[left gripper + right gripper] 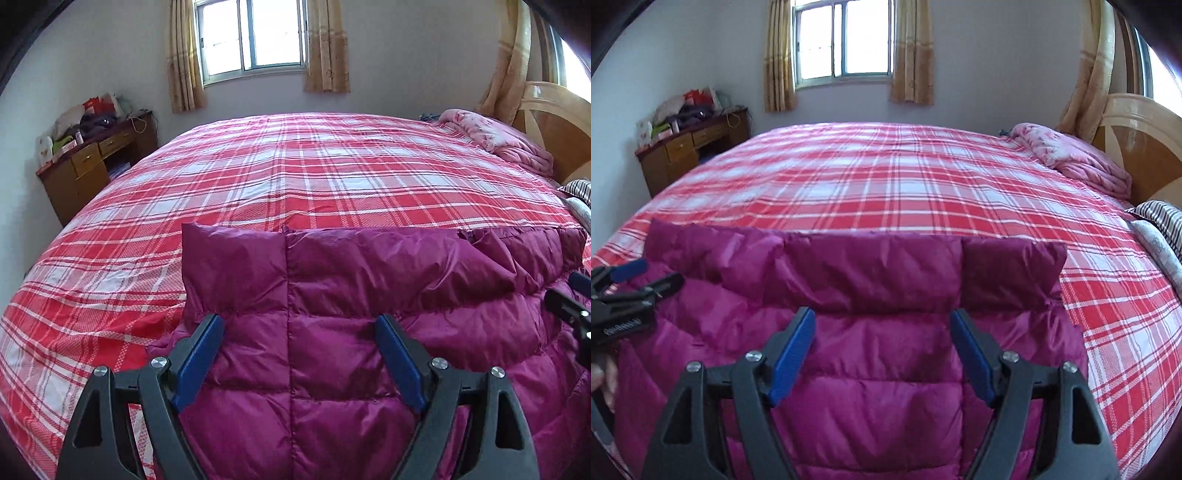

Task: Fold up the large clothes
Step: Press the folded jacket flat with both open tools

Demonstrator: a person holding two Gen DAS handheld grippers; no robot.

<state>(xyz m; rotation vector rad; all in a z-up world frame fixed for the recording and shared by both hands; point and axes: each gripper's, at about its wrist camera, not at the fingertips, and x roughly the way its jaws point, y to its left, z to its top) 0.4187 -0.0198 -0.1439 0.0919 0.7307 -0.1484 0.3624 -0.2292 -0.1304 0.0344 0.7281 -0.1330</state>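
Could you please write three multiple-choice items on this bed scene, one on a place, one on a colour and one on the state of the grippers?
1. Where does the folded pink quilt lie?
A. on the wooden desk
B. at the head of the bed by the headboard
C. under the jacket

2. What colour is the puffer jacket?
A. magenta purple
B. navy blue
C. grey

3. How do the left gripper and right gripper stand?
A. both shut on the jacket
B. one shut, one open
C. both open over the jacket

Answers:
1 B, the quilt sits bunched beside the headboard.
2 A, its quilted panels are magenta against the red plaid bedspread.
3 C, in each wrist view the blue pads stand wide apart with no fabric pinched between them.
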